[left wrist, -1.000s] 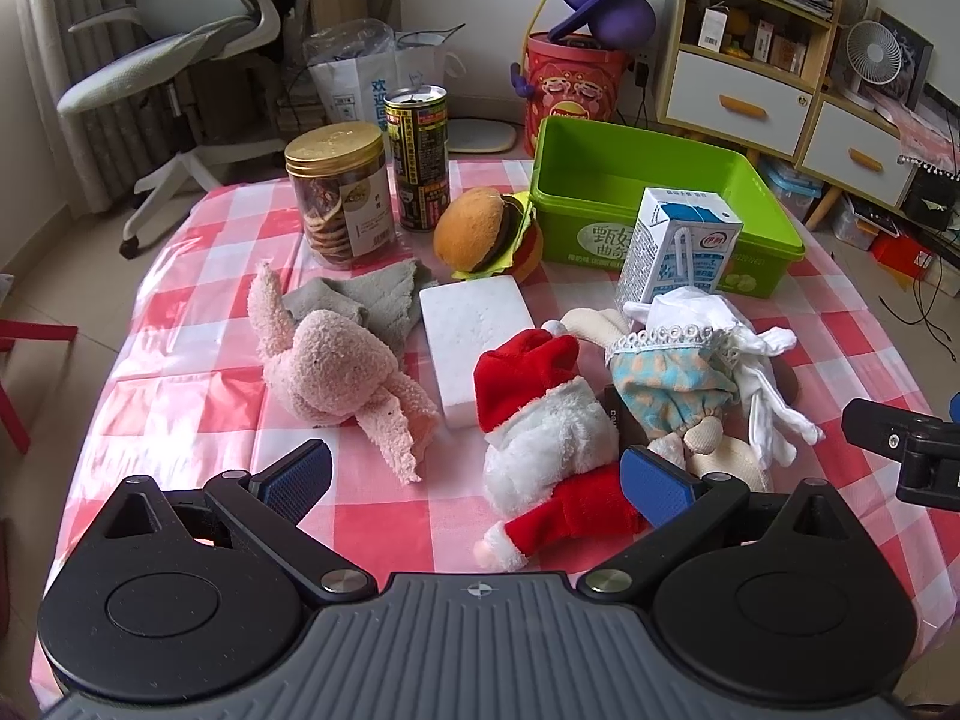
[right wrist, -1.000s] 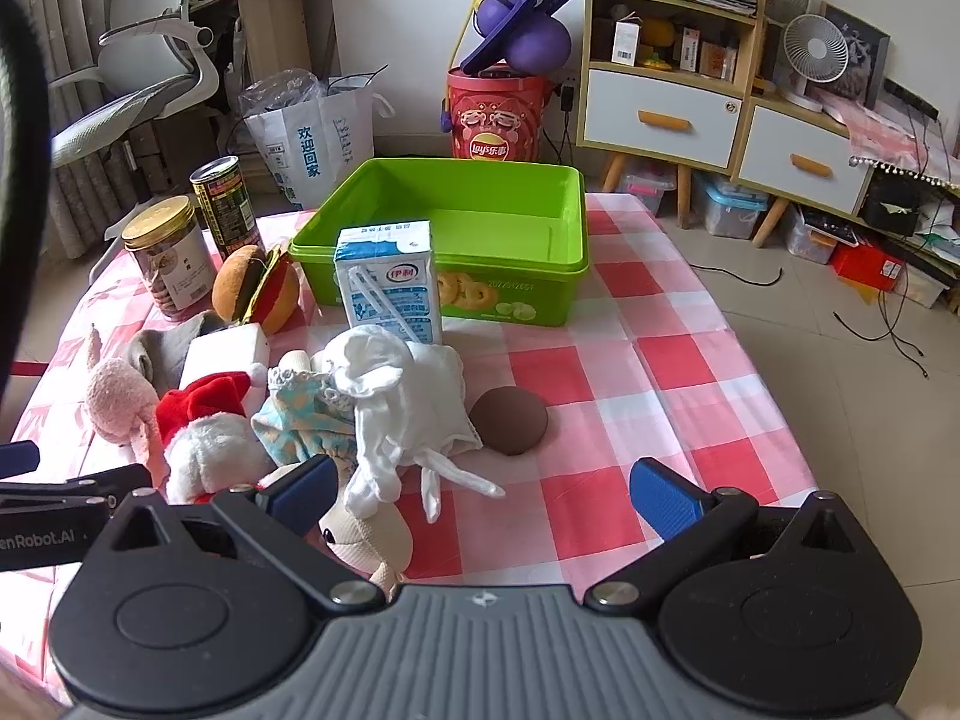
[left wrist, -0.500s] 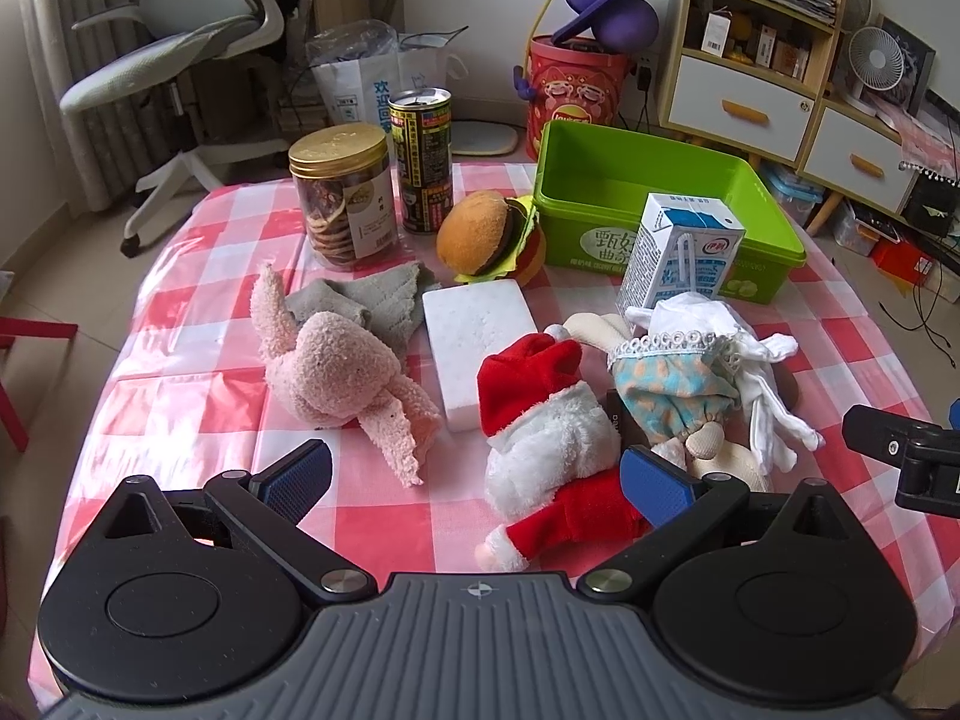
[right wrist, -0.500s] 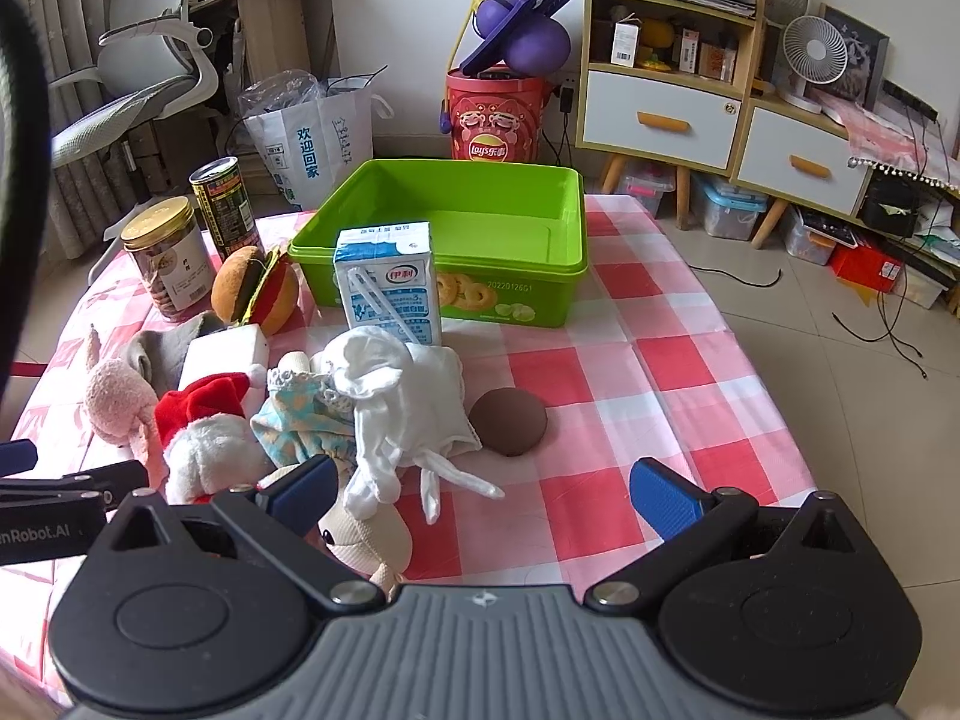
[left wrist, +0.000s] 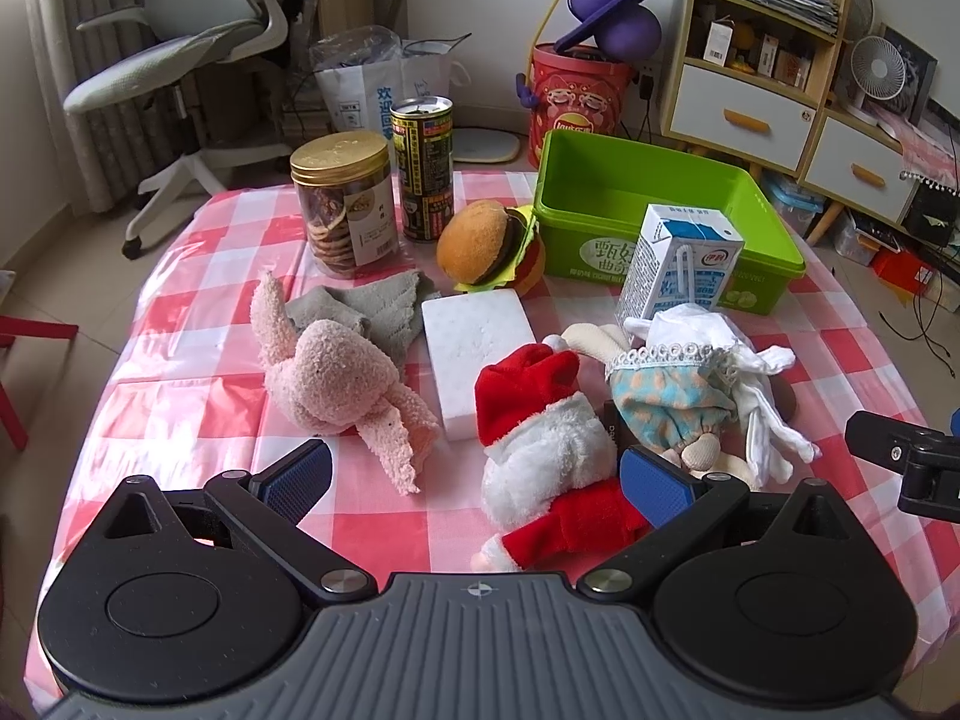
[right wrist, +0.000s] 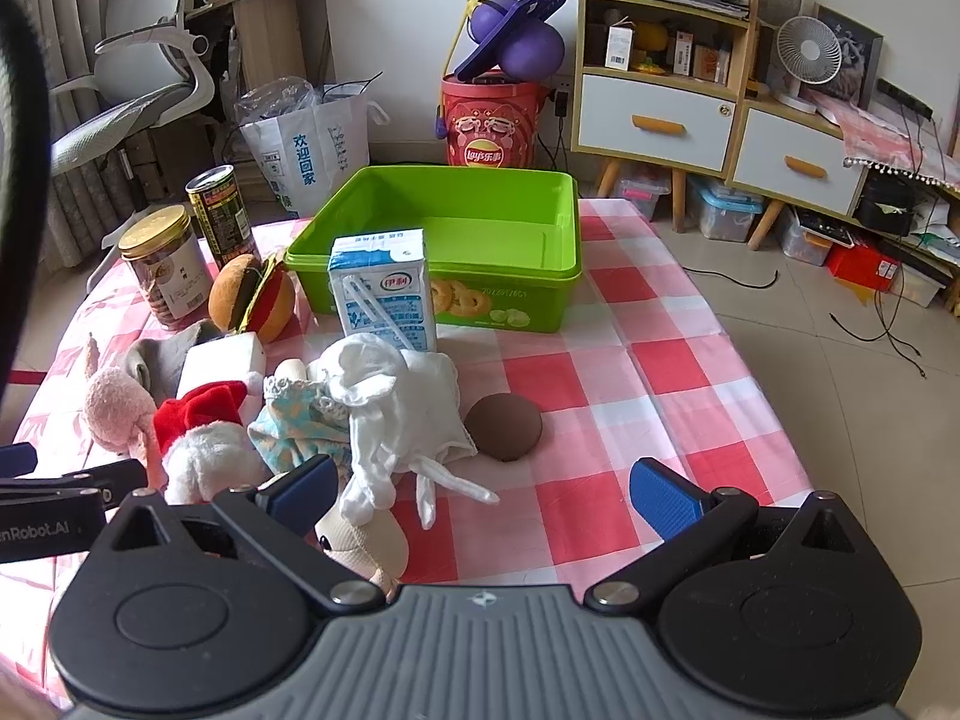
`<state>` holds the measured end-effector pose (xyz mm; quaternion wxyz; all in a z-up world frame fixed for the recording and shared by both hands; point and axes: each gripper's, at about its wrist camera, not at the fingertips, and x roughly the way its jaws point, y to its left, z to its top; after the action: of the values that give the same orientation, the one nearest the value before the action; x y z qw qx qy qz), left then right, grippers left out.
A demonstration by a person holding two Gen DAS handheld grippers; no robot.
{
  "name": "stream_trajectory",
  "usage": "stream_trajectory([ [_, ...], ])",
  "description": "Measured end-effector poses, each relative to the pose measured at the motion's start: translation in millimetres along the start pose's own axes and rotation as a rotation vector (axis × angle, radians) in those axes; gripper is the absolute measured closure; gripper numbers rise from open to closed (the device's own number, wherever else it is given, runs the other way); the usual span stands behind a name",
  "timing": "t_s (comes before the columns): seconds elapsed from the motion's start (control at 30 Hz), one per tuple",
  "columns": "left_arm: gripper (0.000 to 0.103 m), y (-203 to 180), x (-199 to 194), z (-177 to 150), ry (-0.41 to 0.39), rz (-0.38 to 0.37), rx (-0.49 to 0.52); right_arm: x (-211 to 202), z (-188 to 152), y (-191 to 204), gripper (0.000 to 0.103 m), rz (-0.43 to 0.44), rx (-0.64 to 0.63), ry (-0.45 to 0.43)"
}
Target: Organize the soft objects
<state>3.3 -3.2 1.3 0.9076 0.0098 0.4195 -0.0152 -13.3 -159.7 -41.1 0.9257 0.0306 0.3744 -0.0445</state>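
With both the left gripper (left wrist: 474,474) and right gripper (right wrist: 483,495) spread wide and empty, grabbing toys beside the milk carton (right wrist: 384,291) could topple it.

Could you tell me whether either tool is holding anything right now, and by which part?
Nothing is held: the left tool and right tool are both open above the table.

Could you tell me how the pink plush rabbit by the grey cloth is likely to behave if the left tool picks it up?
The pink plush rabbit looks fuzzy and slumped, so it will probably squash between the pads and feel light. Its long ear and limbs lie splayed on the tablecloth, so they would likely dangle. It touches the grey cloth and may drag it along.
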Motion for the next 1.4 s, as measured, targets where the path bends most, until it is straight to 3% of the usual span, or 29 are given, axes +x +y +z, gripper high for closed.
stream_trajectory([
  [1.4, 0.005, 2.5, -3.9, 2.5, -0.017, -0.025, -0.024, 4.3, -0.6, 2.5, 0.023, 0.001, 0.000, 0.010],
])
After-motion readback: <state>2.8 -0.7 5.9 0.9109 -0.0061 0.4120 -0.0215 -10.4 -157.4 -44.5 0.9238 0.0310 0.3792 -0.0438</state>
